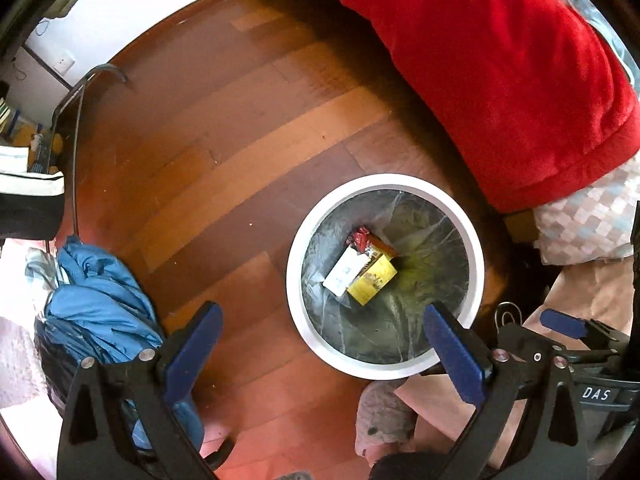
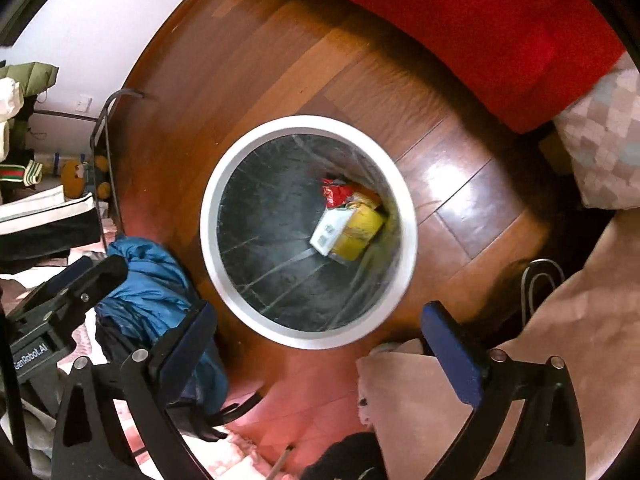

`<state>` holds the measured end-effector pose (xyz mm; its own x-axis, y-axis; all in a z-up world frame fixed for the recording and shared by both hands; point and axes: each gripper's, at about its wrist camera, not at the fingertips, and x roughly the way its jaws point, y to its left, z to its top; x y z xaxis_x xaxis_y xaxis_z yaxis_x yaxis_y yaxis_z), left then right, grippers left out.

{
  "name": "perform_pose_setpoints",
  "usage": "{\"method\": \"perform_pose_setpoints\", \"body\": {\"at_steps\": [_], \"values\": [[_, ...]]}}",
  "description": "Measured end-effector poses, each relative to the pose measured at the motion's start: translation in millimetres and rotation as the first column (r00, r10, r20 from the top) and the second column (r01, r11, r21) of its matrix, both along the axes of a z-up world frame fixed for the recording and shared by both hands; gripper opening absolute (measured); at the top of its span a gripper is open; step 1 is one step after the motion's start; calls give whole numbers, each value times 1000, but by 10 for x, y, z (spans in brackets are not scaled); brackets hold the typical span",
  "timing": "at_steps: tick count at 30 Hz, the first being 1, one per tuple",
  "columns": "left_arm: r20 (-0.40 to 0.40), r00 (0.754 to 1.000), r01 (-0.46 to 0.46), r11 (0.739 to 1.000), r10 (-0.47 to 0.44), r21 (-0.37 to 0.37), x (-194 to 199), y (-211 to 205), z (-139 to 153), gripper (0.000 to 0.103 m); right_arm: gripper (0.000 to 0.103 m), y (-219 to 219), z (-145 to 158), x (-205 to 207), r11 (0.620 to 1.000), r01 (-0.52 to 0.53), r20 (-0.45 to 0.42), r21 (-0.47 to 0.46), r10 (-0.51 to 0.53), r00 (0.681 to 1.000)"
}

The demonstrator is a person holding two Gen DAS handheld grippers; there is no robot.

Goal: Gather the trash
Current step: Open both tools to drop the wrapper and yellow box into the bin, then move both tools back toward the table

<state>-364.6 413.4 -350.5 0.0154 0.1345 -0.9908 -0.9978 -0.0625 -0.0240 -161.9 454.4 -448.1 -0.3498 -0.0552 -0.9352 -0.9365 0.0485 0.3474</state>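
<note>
A round white trash bin [image 1: 384, 179] with a clear liner stands on the wooden floor. At its bottom lie a white box [image 1: 343, 273], a yellow box [image 1: 374, 282] and a red wrapper [image 1: 361, 238]. My left gripper [image 1: 325, 342] hangs above the bin's near-left rim, open, with nothing between its blue pads. In the right wrist view the bin [image 2: 209, 220] sits straight below, showing the same white box [image 2: 329, 233], yellow box [image 2: 360, 234] and red wrapper [image 2: 337, 194]. My right gripper [image 2: 320, 338] is open and empty over the near rim.
A crumpled blue garment [image 1: 100, 304] lies left of the bin. A red blanket [image 1: 500, 60] and a checkered pillow [image 1: 592, 220] hang over the bed edge at upper right. Beige fabric [image 2: 560, 340] fills the lower right. A dark metal frame [image 1: 76, 120] stands at left.
</note>
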Motion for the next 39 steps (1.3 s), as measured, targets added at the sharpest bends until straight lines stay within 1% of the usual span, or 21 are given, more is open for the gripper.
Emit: {"method": "perform_pose_setpoints", "body": {"at_steps": [3,5,8,14,20,23,27,29,30,33,36,37,39], "values": [[-46,999,13,999,-11,40,58,-138,103,103,103,-109,139,31,999,-25,68,37,23,997],[-57,998,24,998,-21,53,103,-199,162,103,103,-205,245,47,997,-45,129,68,36,991],[-77,997,38,996,-31,82,148,-312,279,103,103,-310,385,58,993,-64,179,99,46,983],[-76,996,48,993,-41,106,205,-487,435,103,103,-514,666,61,987,-79,211,141,48,976],[-78,996,53,988,-43,142,243,-693,667,103,103,-725,1023,94,978,-65,206,196,24,978],[-81,995,64,981,-49,183,289,-812,892,103,103,-831,1221,85,972,-55,197,228,10,980],[-131,990,74,965,-42,252,365,-992,1284,103,103,-1043,1610,148,953,-21,163,301,-29,986],[-136,990,86,947,-46,310,418,-1117,1526,103,103,-1203,1881,236,935,10,125,355,-58,990],[-137,989,90,939,-47,332,448,-1175,1634,103,103,-1256,1964,259,928,23,114,372,-70,991],[-136,988,118,908,-68,401,588,-1390,1967,103,103,-1538,2357,427,892,83,57,445,-121,991],[-136,986,146,884,-94,444,754,-1558,2173,103,103,-1825,2627,629,860,143,3,490,-166,986],[-137,985,159,873,-107,460,849,-1634,2253,103,103,-1959,2725,730,847,170,-18,503,-186,982],[-123,984,175,861,-131,478,1008,-1760,2338,103,103,-2214,2870,942,825,221,-51,520,-228,972]]}}
